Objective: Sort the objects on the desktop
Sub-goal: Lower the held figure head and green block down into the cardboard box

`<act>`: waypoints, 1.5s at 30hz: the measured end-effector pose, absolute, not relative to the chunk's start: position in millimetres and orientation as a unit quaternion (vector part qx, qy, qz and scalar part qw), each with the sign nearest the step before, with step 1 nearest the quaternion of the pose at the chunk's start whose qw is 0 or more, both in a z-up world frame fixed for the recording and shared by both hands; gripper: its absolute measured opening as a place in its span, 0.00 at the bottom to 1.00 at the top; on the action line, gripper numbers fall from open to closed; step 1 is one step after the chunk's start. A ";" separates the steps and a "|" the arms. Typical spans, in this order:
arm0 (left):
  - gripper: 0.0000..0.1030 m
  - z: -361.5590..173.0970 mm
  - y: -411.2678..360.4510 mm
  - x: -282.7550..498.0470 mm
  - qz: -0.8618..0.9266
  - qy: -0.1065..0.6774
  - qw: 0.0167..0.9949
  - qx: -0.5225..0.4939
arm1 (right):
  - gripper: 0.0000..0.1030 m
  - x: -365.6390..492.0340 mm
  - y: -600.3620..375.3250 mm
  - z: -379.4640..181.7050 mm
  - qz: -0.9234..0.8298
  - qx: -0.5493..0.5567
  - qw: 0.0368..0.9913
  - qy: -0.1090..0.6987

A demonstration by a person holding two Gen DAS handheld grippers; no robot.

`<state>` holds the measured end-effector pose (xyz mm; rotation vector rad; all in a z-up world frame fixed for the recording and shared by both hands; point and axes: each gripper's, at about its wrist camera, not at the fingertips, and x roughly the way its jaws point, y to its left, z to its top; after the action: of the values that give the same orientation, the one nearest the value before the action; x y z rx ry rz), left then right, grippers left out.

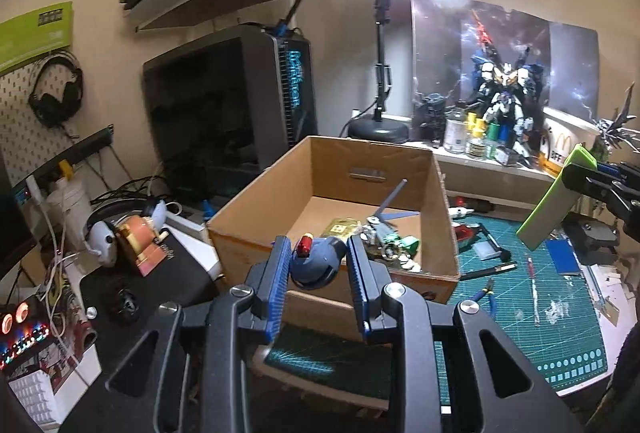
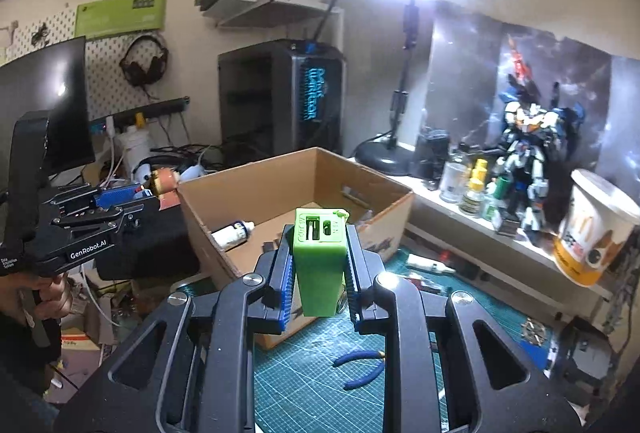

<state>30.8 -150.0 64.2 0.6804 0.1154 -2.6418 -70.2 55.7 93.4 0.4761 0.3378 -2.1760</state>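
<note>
Left gripper (image 1: pixel 318 265): fingers clamped on a rounded blue-grey plastic part with red cap (image 1: pixel 318 261), above the near edge of the open brown cardboard box (image 1: pixel 280 189). Right gripper (image 2: pixel 318 267): clamped on a bright green plastic block (image 2: pixel 319 261), short of that edge (step: depositing, apparently). Next: carry over the box, release.

1. left gripper (image 1: pixel 316 261): black angular linkage arms w/ triangular cut-outs, silver round screws at pivots, blue ribbed pads (image 1: pixel 280 265) on fingers.
2. right gripper (image 2: pixel 320 265): same build, black frame, silver screws, blue ribbed pads (image 2: pixel 283 273).
3. seen from right cam, left unit's side reads "genrobot.ai" in white, small white label nr handle.
4. hand (image 2: pixel 48 297): bare skin on black grip.
</note>
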 end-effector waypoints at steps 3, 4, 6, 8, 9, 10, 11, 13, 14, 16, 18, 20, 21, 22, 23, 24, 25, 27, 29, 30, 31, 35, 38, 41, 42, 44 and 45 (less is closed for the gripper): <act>0.28 65.0 -156.3 37.4 -0.944 0.044 0.219 0.243 | 0.20 -69.6 50.4 92.8 -0.866 0.189 0.442 0.136; 0.28 65.4 -158.5 39.7 -0.943 0.045 0.224 0.243 | 0.20 -69.8 48.9 94.1 -0.865 0.188 0.444 0.136; 0.28 67.5 -161.3 43.7 -0.941 0.046 0.232 0.241 | 0.20 -70.5 45.8 97.2 -0.864 0.183 0.449 0.139; 0.28 70.6 -163.8 46.9 -0.940 0.045 0.239 0.238 | 0.20 -71.2 42.8 100.3 -0.862 0.179 0.453 0.141; 0.28 72.4 -165.0 48.2 -0.940 0.044 0.243 0.236 | 0.20 -71.5 41.3 101.8 -0.861 0.177 0.455 0.142; 0.28 74.2 -166.2 49.6 -0.939 0.044 0.246 0.234 | 0.20 -71.9 39.7 103.4 -0.860 0.175 0.457 0.143; 0.28 76.1 -167.4 50.7 -0.939 0.043 0.250 0.233 | 0.20 -72.2 38.2 104.9 -0.860 0.172 0.459 0.144; 0.28 81.6 -169.9 50.6 -0.939 0.038 0.255 0.228 | 0.20 -72.9 35.2 108.0 -0.858 0.168 0.463 0.146; 0.28 85.2 -171.4 50.0 -0.939 0.036 0.258 0.225 | 0.20 -73.3 33.7 109.6 -0.857 0.166 0.465 0.147; 0.28 93.5 -174.0 47.6 -0.939 0.030 0.264 0.218 | 0.20 -74.0 30.6 112.7 -0.855 0.161 0.469 0.150; 0.28 102.6 -176.2 44.3 -0.940 0.021 0.268 0.209 | 0.20 -78.0 26.3 118.4 -0.857 0.155 0.467 0.155; 0.28 113.2 -177.7 40.6 -0.941 0.010 0.273 0.200 | 0.20 -82.2 22.5 126.4 -0.858 0.147 0.465 0.159; 0.28 118.6 -178.4 38.9 -0.941 0.005 0.276 0.195 | 0.20 -83.6 20.7 130.2 -0.859 0.142 0.465 0.161; 0.28 124.7 -179.5 37.1 -0.941 0.001 0.279 0.189 | 0.20 -84.7 19.1 134.3 -0.860 0.137 0.465 0.163; 0.28 132.6 -182.2 34.8 -0.942 -0.002 0.284 0.181 | 0.20 -86.1 17.4 138.8 -0.861 0.131 0.464 0.165; 0.28 139.1 -185.0 33.2 -0.942 -0.004 0.288 0.175 | 0.20 -88.3 15.0 144.5 -0.862 0.125 0.461 0.168; 0.28 145.2 -187.5 31.9 -0.941 -0.005 0.291 0.169 | 0.20 -90.1 13.4 149.4 -0.864 0.120 0.459 0.169; 0.28 156.0 -190.4 28.2 -0.941 -0.011 0.298 0.159 | 0.20 -93.4 9.6 158.7 -0.865 0.112 0.458 0.171; 0.28 167.1 -191.8 24.0 -0.940 -0.022 0.306 0.147 | 0.20 -96.0 5.5 168.1 -0.865 0.102 0.460 0.174; 0.28 172.8 -192.0 21.7 -0.940 -0.028 0.311 0.140 | 0.20 -97.7 2.4 173.3 -0.864 0.098 0.462 0.176; 0.28 178.1 -192.2 19.6 -0.939 -0.034 0.315 0.134 | 0.20 -98.8 0.2 176.5 -0.863 0.095 0.462 0.178; 0.28 190.7 -192.4 9.5 -0.938 -0.049 0.322 0.121 | 0.20 -105.9 -11.1 190.0 -0.860 0.085 0.470 0.183; 0.28 194.3 -196.1 -7.9 -0.937 -0.057 0.321 0.126 | 0.20 -117.3 -24.2 195.9 -0.852 0.093 0.483 0.180; 0.28 190.5 -202.1 -32.7 -0.935 -0.066 0.319 0.142 | 0.20 -131.4 -41.5 193.4 -0.844 0.109 0.492 0.187; 0.28 188.7 -204.2 -41.4 -0.934 -0.069 0.318 0.148 | 0.20 -137.4 -48.0 191.2 -0.840 0.117 0.495 0.188; 0.28 185.1 -208.6 -58.4 -0.932 -0.075 0.317 0.161 | 0.20 -149.7 -59.3 185.9 -0.835 0.133 0.499 0.190; 0.28 182.6 -211.3 -65.3 -0.930 -0.077 0.316 0.168 | 0.20 -156.5 -65.1 182.0 -0.833 0.142 0.500 0.190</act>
<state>-65.3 -211.3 182.6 0.4415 -0.2038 -2.4499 -156.5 -65.1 182.0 0.3423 0.4604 -2.0138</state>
